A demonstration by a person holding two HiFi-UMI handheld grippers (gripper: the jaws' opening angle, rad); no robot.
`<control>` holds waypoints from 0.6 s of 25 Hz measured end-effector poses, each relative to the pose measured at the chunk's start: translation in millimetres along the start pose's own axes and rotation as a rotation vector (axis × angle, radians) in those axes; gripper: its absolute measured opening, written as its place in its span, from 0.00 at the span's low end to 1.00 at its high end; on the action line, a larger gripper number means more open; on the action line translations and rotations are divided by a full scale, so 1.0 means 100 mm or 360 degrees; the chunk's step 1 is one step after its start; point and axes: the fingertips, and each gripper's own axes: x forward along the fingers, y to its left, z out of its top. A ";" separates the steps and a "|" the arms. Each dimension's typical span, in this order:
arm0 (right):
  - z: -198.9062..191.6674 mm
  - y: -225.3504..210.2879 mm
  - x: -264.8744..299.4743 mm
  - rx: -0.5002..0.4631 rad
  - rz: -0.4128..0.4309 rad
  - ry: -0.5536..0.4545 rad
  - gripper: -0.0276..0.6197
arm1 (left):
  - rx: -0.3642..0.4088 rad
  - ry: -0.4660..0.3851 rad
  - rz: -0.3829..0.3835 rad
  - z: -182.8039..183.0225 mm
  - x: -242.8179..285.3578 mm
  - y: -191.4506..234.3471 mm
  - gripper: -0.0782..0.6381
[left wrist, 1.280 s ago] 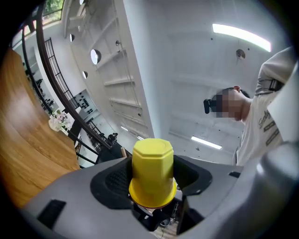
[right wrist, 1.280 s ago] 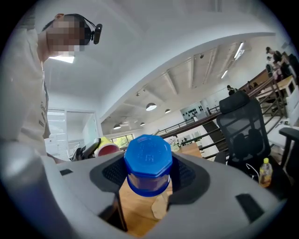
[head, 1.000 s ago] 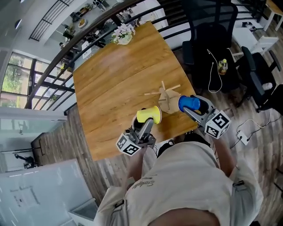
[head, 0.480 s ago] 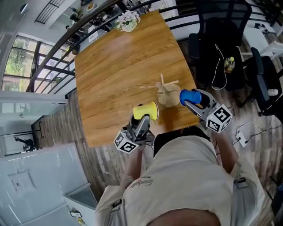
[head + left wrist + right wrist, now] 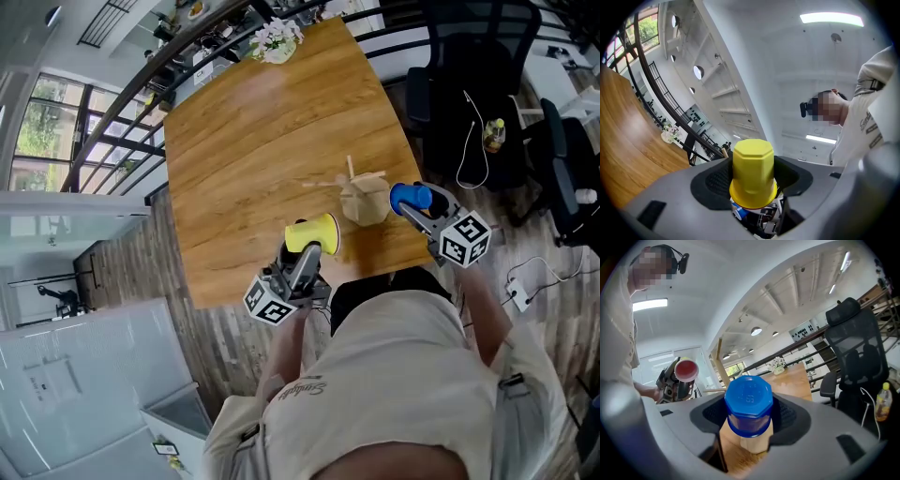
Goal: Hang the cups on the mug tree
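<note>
Blue plastic cup (image 5: 411,197) nudged up beside wooden mug tree (image 5: 362,199), pinched in right claw (image 5: 414,204), yellow plastic cup (image 5: 311,232) pinched in left claw (image 5: 307,247), over wooden table (image 5: 253,141)

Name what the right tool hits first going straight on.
Probably the mug tree, just ahead of the blue cup that the right tool grips; depth is unclear.

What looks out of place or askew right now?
Nothing stands out. The mug tree stands on the table, pegs bare; the left tool grips the yellow cup, the right tool the blue cup.
</note>
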 end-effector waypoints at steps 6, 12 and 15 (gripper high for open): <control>-0.16 -0.20 0.22 0.0096 -0.0013 0.0004 0.43 | -0.0013 0.0000 0.0058 -0.07 -0.08 0.04 0.49; -0.32 -0.28 0.40 0.0165 0.0044 0.0075 0.43 | -0.0011 0.0004 0.0132 -0.08 -0.15 0.06 0.49; -0.40 -0.29 0.48 0.0208 0.0071 0.0091 0.43 | -0.0006 -0.0002 0.0157 -0.08 -0.18 0.08 0.49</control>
